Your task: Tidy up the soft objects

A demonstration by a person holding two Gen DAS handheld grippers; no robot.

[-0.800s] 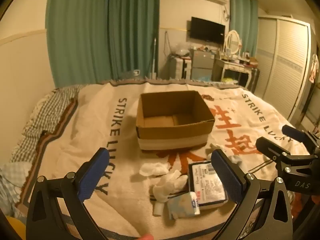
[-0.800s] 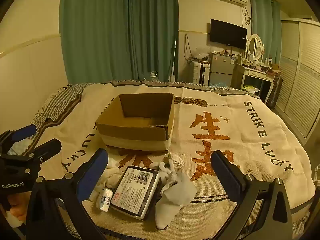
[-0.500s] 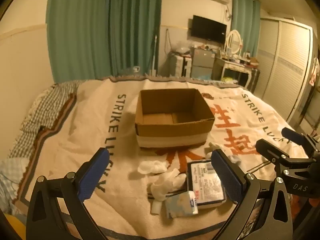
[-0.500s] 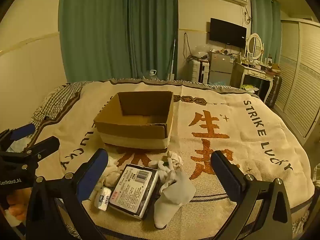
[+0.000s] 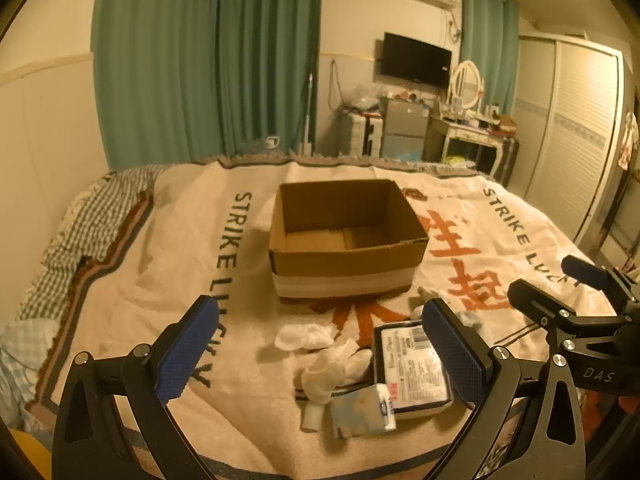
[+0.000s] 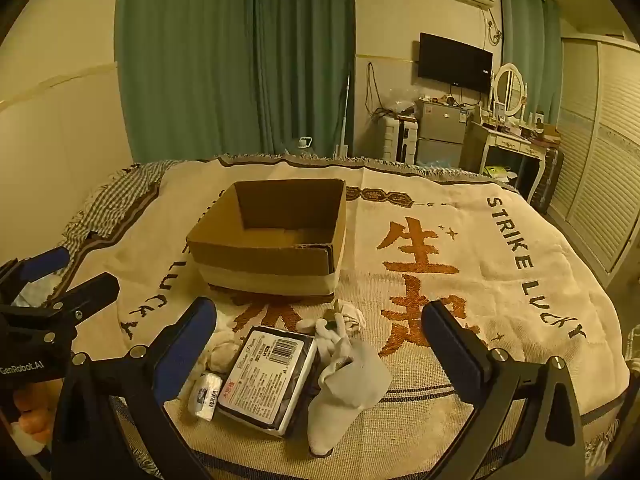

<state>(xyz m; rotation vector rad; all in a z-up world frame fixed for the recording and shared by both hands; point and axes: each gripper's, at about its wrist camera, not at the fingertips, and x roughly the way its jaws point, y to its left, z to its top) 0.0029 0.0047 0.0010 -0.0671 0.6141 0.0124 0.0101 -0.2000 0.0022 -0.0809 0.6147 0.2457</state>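
Both tools, left (image 5: 320, 344) and right (image 6: 320, 344), have eased closer, fingers spread and empty, over the socks (image 6: 348, 372); the box (image 5: 344, 236) remains unfilled.

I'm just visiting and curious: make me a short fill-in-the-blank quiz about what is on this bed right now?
1. The cardboard box on the blanket holds ____ of the soft items.
2. Both the left gripper and the right gripper have their jaws ____.
3. The flat tissue pack with the barcode lies between the box and the ____.
4. The grey-white sock rests ____ the box.

Missing words: none; open; grippers; outside
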